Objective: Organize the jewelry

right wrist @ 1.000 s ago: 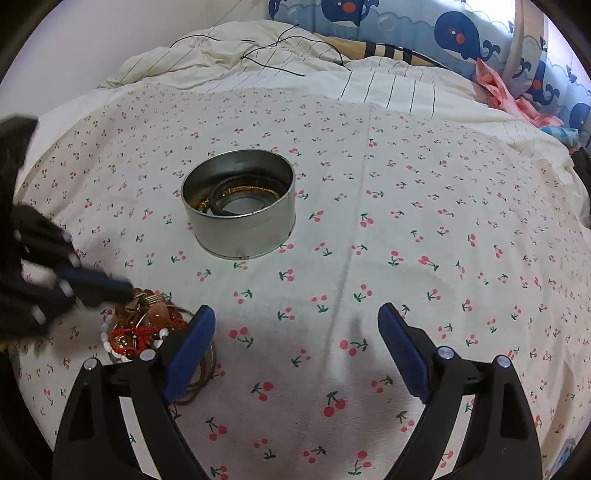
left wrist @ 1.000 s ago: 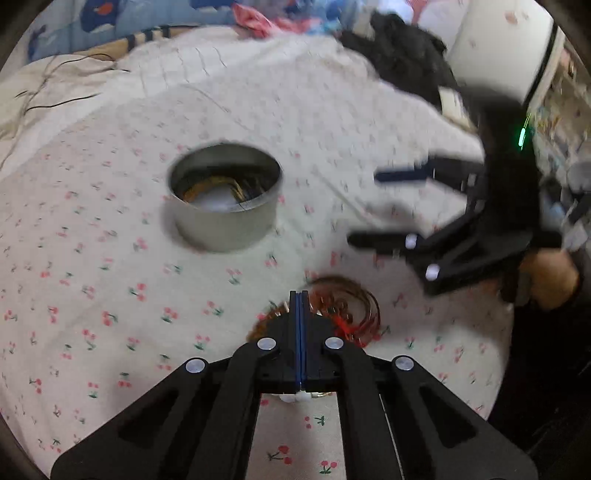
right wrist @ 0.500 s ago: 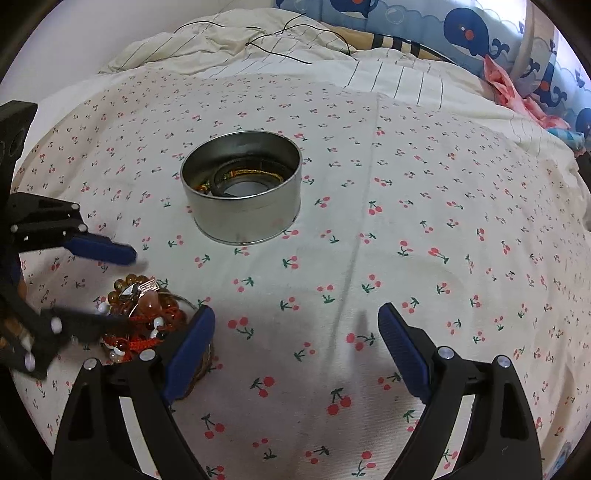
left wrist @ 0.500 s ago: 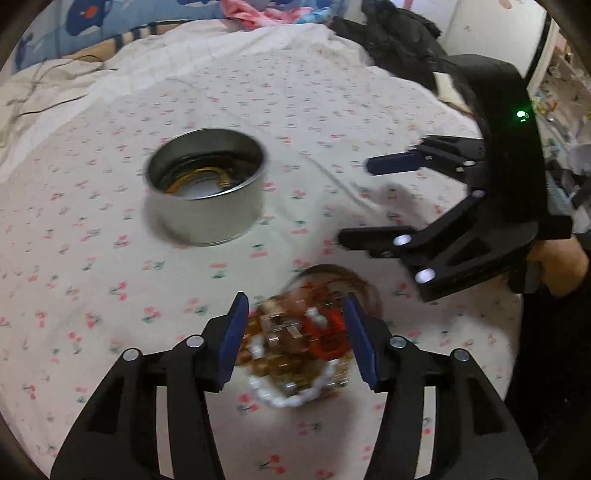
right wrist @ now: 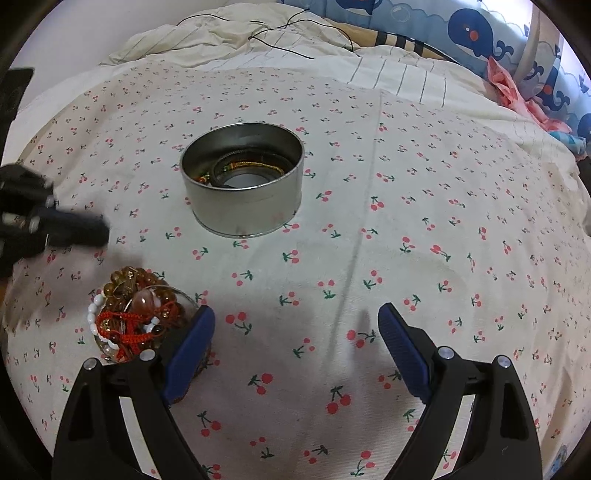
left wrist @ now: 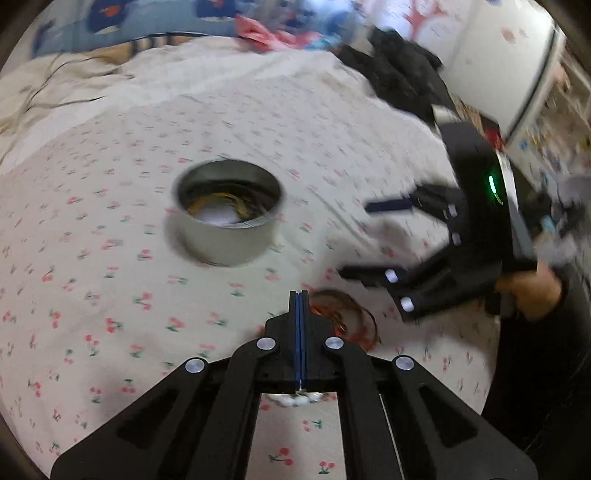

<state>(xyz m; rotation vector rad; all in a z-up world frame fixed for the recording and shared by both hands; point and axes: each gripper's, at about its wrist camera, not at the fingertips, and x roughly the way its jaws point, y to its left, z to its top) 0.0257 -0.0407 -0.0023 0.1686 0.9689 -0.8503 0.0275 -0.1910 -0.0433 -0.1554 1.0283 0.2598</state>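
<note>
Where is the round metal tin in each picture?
Left wrist view: the tin sits left of centre, beyond the shut left tongs.
Right wrist view: the tin sits upper middle, beyond the open right tongs.
Shared landmark: the pile of bracelets, nearer the cameras than the tin.

Cream bedsheet (right wrist: 406,221), red cherries with green stems all over. Silver-grey tin (right wrist: 243,199), gold and dark bands inside. Bracelet pile (right wrist: 136,317): amber beads, white beads, red cord. Black right claw (right wrist: 295,347), blue pads. Black left claw (left wrist: 298,295), blue pad edges. Blue whale-print fabric (right wrist: 480,33) behind.
</note>
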